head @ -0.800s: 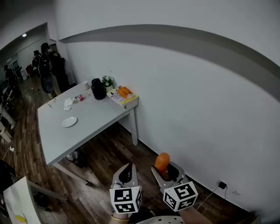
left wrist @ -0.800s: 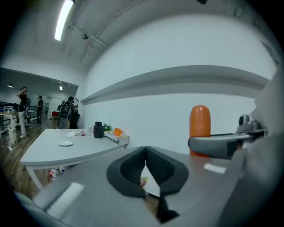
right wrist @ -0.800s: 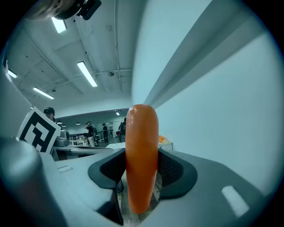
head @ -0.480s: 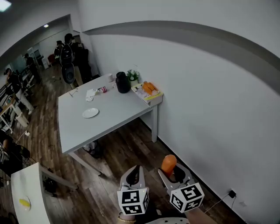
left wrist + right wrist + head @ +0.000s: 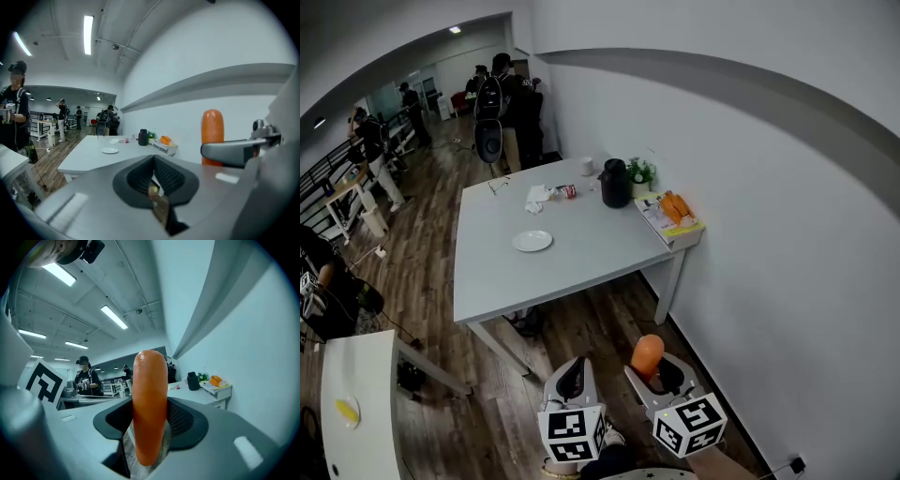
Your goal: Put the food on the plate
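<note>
My right gripper (image 5: 653, 372) is shut on an orange sausage-shaped piece of food (image 5: 647, 354), which stands upright between its jaws and fills the middle of the right gripper view (image 5: 150, 408). The same food (image 5: 212, 136) shows at the right of the left gripper view. My left gripper (image 5: 570, 377) hangs beside it, shut with nothing in it (image 5: 154, 180). A small white plate (image 5: 532, 241) lies on the white table (image 5: 581, 267) far ahead of both grippers; the plate (image 5: 110, 150) is bare.
At the table's far end stand a black jug (image 5: 614, 183), a small plant (image 5: 640, 173), crumpled tissue (image 5: 536, 195) and orange items on a box (image 5: 675, 208). A white wall runs along the right. Several people stand beyond. Another white table (image 5: 356, 394) is at lower left.
The head view has swung, so the table and plate now sit nearer the picture's middle. Both grippers keep their places low in the view, the food still held.
</note>
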`<state>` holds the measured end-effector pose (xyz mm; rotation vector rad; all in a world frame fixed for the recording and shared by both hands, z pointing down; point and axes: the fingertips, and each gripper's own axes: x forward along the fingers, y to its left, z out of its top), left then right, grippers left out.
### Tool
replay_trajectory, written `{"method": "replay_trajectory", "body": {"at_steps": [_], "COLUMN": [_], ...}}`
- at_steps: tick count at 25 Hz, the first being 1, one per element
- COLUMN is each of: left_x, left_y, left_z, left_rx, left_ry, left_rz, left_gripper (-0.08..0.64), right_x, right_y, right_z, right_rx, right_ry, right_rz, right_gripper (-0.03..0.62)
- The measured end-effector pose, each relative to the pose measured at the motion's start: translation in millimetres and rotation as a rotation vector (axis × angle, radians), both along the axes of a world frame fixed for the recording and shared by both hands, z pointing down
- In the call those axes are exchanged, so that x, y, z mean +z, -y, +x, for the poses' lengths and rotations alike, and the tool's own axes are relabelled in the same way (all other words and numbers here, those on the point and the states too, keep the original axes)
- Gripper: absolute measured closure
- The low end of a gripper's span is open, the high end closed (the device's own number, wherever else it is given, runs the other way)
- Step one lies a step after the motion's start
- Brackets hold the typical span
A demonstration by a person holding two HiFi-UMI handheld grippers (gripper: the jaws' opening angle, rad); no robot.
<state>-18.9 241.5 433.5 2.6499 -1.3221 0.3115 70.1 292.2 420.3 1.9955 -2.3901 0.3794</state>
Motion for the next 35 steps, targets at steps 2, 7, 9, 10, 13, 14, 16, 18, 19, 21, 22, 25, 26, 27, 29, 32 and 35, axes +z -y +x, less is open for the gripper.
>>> {"method": "replay_trajectory", "body": {"at_steps": [2, 7, 9, 10, 13, 14, 16, 18, 19, 21, 22, 25, 26, 27, 29, 32, 35], "left_x": [0, -5, -8, -9, -11, -11, -9, -7, -6, -5, -4, -2, -1, 2, 8, 14, 19], "left_y": [26, 97, 126, 140, 181, 193, 212, 228, 235, 248, 254, 274, 280, 287, 301, 330, 363], "left_z": [-10, -18, -22, -25, -35, -37, -40, -42, -43, -48, -49, -56, -59, -62, -68, -80, -89], "left_rx": [-0.027, -0.071, -0.088, -0.097, -0.123, -0.129, -0.130, -0.129, -0.132, -0.144, -0.151, -0.170, -0.176, -0.184, -0.201, -0.238, -0.268], "left_ry": [0.003, 0.002, -0.002, -0.005, -0.015, -0.015, -0.009, 0.003, 0.006, 0.004, 0.001, -0.010, -0.014, -0.018, -0.022, -0.004, 0.000], "left_rz": [-0.002, -0.010, -0.002, 0.000, -0.007, -0.010, -0.011, -0.006, -0.004, -0.004, -0.007, -0.019, -0.025, -0.033, -0.045, -0.039, -0.027], "left_gripper": [0.552, 0.552, 0.552, 0.552, 0.552, 0.552, 0.552, 0.552, 0.552, 0.552, 0.552, 0.552, 0.552, 0.552, 0.552, 0.552, 0.552], "right_x": [-1, -6, -7, -7, -8, -8, -6, -6, -6, -4, -3, 0, 3, 7, 14, 22, 27], "right_y": [29, 101, 130, 145, 189, 203, 227, 247, 257, 272, 279, 299, 307, 316, 337, 377, 420], "right_z": [-8, -17, -22, -24, -33, -36, -42, -46, -48, -51, -52, -54, -55, -57, -60, -65, -71], "right_rx": [-0.029, -0.077, -0.093, -0.100, -0.119, -0.128, -0.149, -0.160, -0.165, -0.177, -0.185, -0.210, -0.220, -0.230, -0.252, -0.292, -0.342], "right_ry": [0.003, 0.001, -0.010, -0.012, -0.012, -0.011, -0.007, -0.001, 0.002, 0.005, 0.003, -0.010, -0.014, -0.019, -0.023, -0.028, -0.047], "right_rz": [-0.002, -0.021, -0.023, -0.023, -0.020, -0.019, -0.021, -0.017, -0.015, -0.016, -0.020, -0.038, -0.047, -0.057, -0.074, -0.078, -0.080], "right_gripper": [0.376, 0.376, 0.376, 0.376, 0.376, 0.376, 0.376, 0.376, 0.376, 0.376, 0.376, 0.376, 0.376, 0.376, 0.376, 0.376, 0.376]}}
